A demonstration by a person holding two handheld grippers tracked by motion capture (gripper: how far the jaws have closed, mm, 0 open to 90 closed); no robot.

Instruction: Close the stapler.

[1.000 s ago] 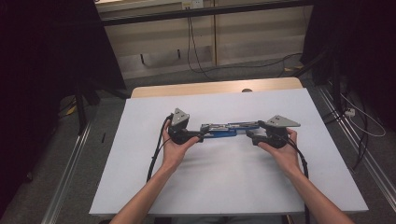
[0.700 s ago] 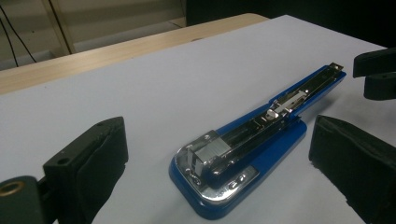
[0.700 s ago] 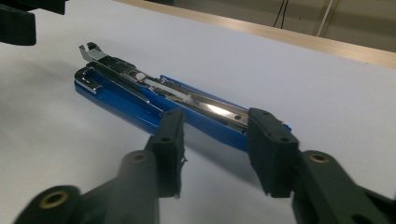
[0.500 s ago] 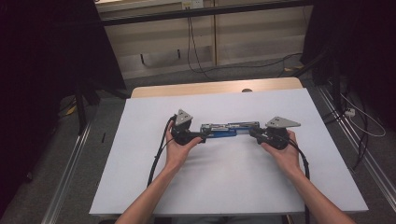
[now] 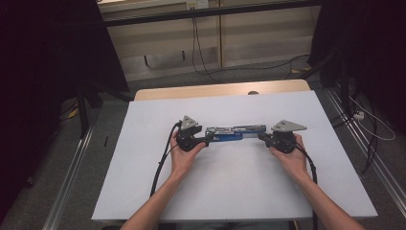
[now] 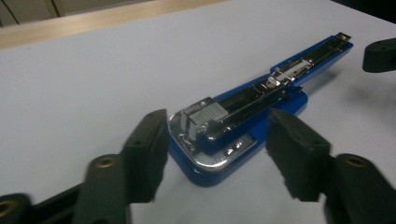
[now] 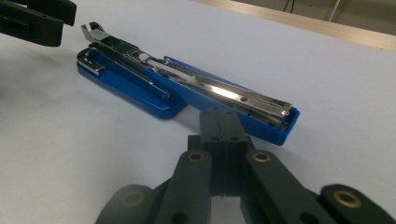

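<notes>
A blue stapler (image 5: 230, 134), swung open flat with its chrome magazine up, lies across the middle of the white table top (image 5: 239, 191). My left gripper (image 5: 207, 140) is at its left end. In the left gripper view the jaws have just been closing and stand half apart on either side of the stapler's base end (image 6: 219, 135), a gap on each side. My right gripper (image 5: 262, 136) is at the other end, jaws just closed and shut together on nothing. Its tips (image 7: 219, 114) are right at the stapler's blue end (image 7: 275, 126).
A wooden strip (image 5: 220, 90) borders the table's far edge. Black cables (image 5: 160, 167) trail from both grippers over the table toward the person. Metal rails (image 5: 72, 177) and loose cables run along the floor on both sides.
The left gripper's jaws have narrowed around the stapler's left end and the right gripper's jaws have closed. Both hands and the stapler have stayed about where they were.
</notes>
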